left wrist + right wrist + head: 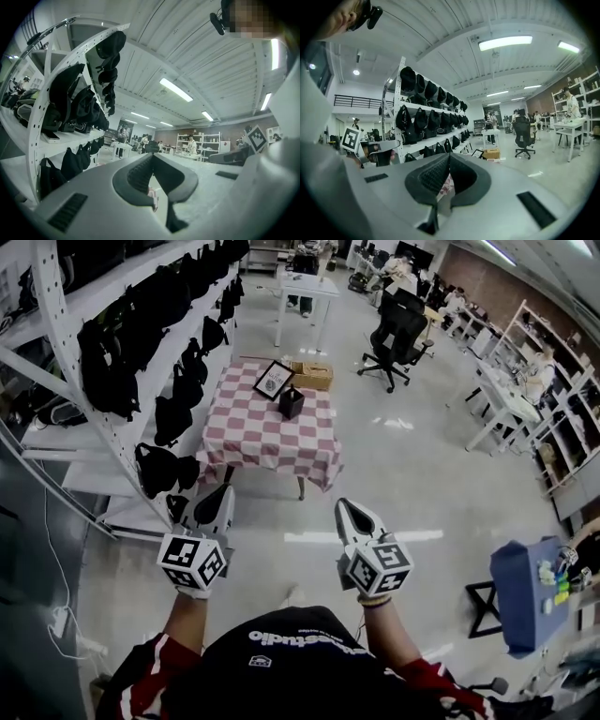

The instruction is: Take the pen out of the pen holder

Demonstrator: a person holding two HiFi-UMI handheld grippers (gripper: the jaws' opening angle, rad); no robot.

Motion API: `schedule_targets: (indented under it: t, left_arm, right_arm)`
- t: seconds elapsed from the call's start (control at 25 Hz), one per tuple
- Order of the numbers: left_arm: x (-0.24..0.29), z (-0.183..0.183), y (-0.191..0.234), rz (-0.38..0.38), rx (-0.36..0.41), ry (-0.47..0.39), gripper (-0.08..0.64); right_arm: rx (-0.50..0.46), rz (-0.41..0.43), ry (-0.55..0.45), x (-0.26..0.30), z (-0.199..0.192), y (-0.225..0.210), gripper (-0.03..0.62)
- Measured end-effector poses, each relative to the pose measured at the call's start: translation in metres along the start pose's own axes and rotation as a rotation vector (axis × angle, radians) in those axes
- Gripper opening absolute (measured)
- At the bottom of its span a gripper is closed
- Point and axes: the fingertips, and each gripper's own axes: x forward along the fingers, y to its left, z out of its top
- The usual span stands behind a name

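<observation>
Pen holder (292, 404): black, boxy, on worktop beside framed card (274, 380) (pen too small to make out)
Worktop (267, 444): red-white checked cloth
Writing: shirt (300, 652) print ends "studio"
Room: glossy grey floor (422, 484), white rack (70, 334) of black bags
Left tongs (222, 493): closed, empty, well short of worktop
Right tongs (345, 507): closed, empty

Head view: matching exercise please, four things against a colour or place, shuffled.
1 pen holder
2 framed picture
3 box
4 office chair

A tan, beside the framed picture
B on the floor, right of the table
C black, nearest the person of the three things at the table
D black border, pale middle

Pairs: 1-C, 2-D, 3-A, 4-B
</observation>
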Motion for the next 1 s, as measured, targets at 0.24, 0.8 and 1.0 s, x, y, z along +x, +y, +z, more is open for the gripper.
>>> schedule_targets:
  t: [0.24,0.8,1.0]
  left_arm:
    - [0.009,-0.010,0.012,0.011,-0.009,0.019,0.005]
    - [0.073,-0.010,0.055,0.073,0.006,0.042,0.005]
    - [0.112,-0.010,0.065,0.080,0.011,0.043,0.005]
  right_arm:
    - [-0.008,0.033,0.020,0.024,0.000,0.001,0.002]
    - [-0.011,0.117,0.012,0.116,0.016,-0.028,0.002]
    - [-0.008,0.129,0.005,0.150,0.024,-0.055,0.002]
